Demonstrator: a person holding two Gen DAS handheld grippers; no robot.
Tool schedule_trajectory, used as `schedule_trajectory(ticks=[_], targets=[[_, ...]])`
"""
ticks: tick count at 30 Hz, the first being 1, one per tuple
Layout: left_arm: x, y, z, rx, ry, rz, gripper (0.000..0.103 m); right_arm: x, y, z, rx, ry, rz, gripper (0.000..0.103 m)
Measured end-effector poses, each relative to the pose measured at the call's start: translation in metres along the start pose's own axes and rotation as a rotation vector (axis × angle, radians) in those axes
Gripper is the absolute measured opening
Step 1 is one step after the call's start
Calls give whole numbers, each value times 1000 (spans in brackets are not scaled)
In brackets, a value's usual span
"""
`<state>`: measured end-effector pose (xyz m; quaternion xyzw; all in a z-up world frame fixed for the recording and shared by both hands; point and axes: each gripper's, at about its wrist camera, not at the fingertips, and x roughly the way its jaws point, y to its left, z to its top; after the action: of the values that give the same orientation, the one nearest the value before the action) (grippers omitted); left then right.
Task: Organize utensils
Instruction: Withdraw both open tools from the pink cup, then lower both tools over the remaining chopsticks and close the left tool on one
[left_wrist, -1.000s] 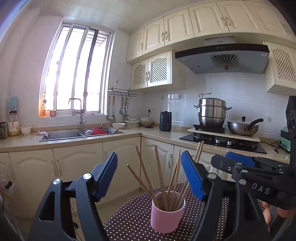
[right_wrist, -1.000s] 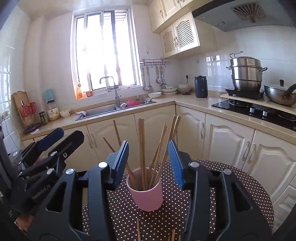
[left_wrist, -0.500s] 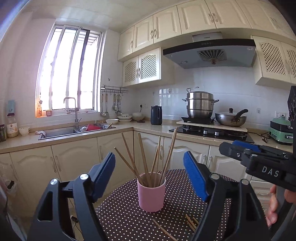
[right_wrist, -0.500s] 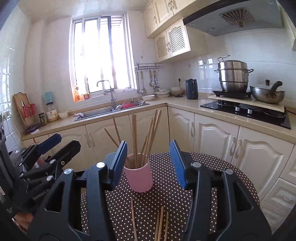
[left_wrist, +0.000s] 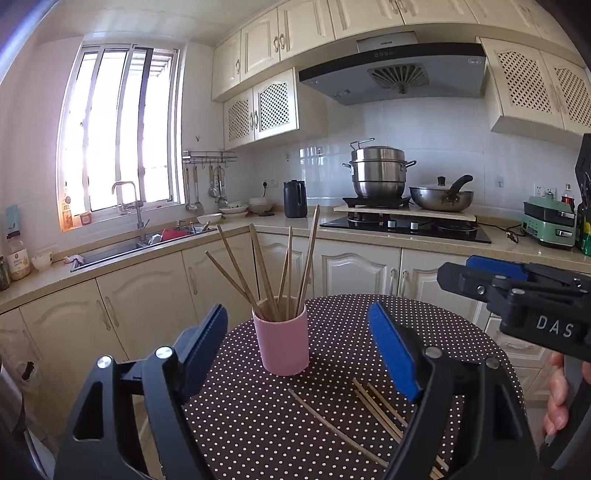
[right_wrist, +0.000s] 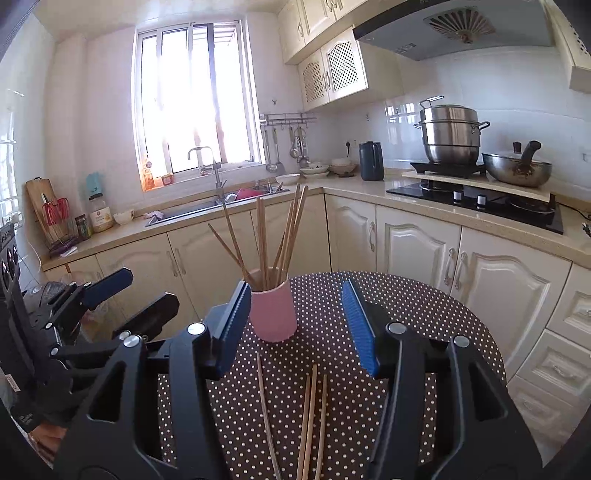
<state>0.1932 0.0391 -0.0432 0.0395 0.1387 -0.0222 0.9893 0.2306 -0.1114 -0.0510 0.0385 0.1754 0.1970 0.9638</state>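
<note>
A pink cup (left_wrist: 283, 341) stands upright on the round polka-dot table (left_wrist: 258, 424) and holds several wooden chopsticks (left_wrist: 284, 266). It also shows in the right wrist view (right_wrist: 273, 314). Several loose chopsticks (left_wrist: 376, 410) lie flat on the cloth in front of the cup, also in the right wrist view (right_wrist: 310, 413). My left gripper (left_wrist: 301, 354) is open and empty, level with the cup and pulled back from it. My right gripper (right_wrist: 293, 325) is open and empty, above the loose chopsticks. The right gripper shows at the right edge of the left wrist view (left_wrist: 517, 291).
Cream kitchen cabinets (right_wrist: 424, 251) run behind the table. A sink (left_wrist: 140, 243) sits under the window. A stove carries a steel pot (left_wrist: 378, 173) and a pan (left_wrist: 441, 195). The table edge curves off at the right (right_wrist: 491, 343).
Both grippers have drawn back from the cup, which now looks smaller and farther off. Loose chopsticks on the cloth have come into view. Both grippers stay open.
</note>
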Motion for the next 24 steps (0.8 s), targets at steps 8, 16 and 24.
schedule_trajectory(ticks=[8,16,24], targets=[[5,-1,-15,-16,81,-23,78,-1,-1,-19,-5,55,-6,52],[42,-3,-38,-53,302,-85,78,15,-16,-40,17,149,-12,53],[100,7,-78,-206,598,-162,53,33,-40,-61,60,242,-14,54]])
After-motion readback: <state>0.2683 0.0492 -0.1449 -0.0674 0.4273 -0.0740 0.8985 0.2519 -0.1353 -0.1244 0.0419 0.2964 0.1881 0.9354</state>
